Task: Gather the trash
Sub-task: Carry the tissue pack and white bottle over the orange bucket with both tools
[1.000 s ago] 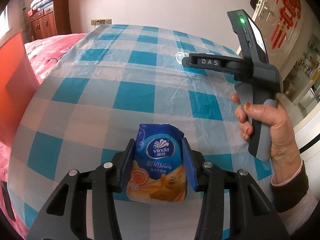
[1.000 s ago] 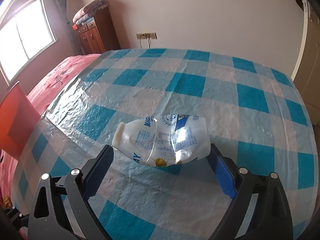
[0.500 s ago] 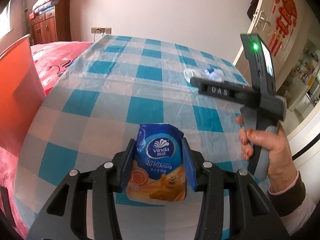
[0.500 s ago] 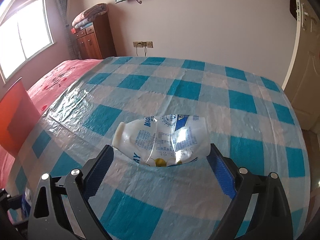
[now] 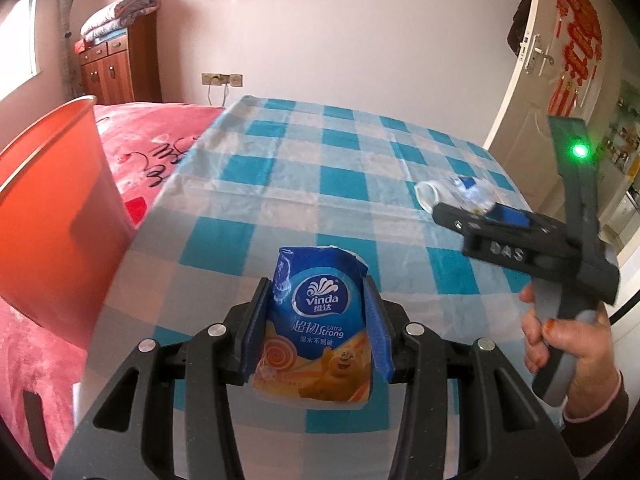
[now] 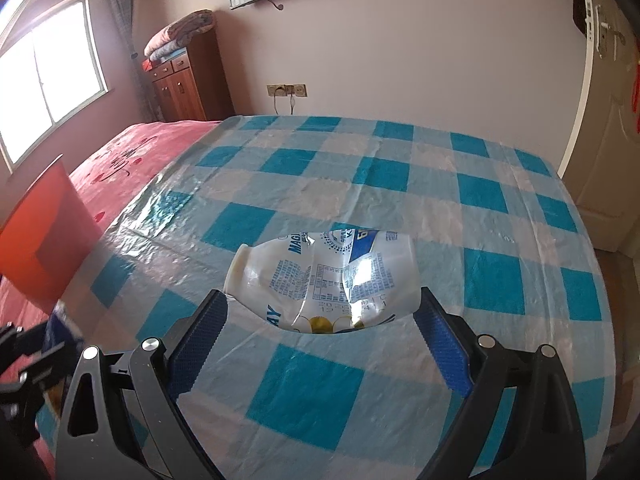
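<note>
My left gripper [image 5: 316, 280] is shut on a blue and orange Vinda tissue pack [image 5: 318, 320], which stands upright between the blue pads above the checked table [image 5: 320, 152]. In the right wrist view my right gripper [image 6: 322, 296] is shut on a crushed white plastic bottle [image 6: 320, 276] that lies sideways between its widely spaced pads, off the cloth. The left wrist view shows the right gripper [image 5: 460, 208] on the right, in a person's hand [image 5: 568, 344], with the bottle [image 5: 452, 190] at its tip.
An orange bin [image 5: 52, 220] stands at the table's left side against the pink bed [image 5: 152, 148]; its edge shows in the right wrist view as the orange bin [image 6: 44, 240]. A wooden cabinet [image 6: 184, 80] is at the back wall. A door [image 5: 536, 80] is on the right.
Both grippers have risen and drawn back from the table with their loads. The orange bin has come further into the left wrist view. The right gripper has shifted lower right there.
</note>
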A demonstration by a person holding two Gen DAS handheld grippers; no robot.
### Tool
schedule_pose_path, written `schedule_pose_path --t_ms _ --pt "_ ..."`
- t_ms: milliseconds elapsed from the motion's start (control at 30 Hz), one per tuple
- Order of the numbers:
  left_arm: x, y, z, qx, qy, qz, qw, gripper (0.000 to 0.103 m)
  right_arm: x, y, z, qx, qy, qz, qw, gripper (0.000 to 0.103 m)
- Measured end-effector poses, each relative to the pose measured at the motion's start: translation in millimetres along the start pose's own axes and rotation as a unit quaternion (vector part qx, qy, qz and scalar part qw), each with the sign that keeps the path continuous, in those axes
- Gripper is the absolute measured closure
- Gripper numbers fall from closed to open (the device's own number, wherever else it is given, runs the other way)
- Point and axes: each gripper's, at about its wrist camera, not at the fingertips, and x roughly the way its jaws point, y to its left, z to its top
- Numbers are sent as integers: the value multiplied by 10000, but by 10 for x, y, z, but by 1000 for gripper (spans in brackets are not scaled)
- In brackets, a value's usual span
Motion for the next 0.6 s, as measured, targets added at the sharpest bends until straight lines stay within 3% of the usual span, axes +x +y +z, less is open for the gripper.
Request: schedule_pose_path --t_ms 600 --pt "-279 344 103 17 -356 404 9985 57 -334 573 -44 -478 -87 51 9988 11"
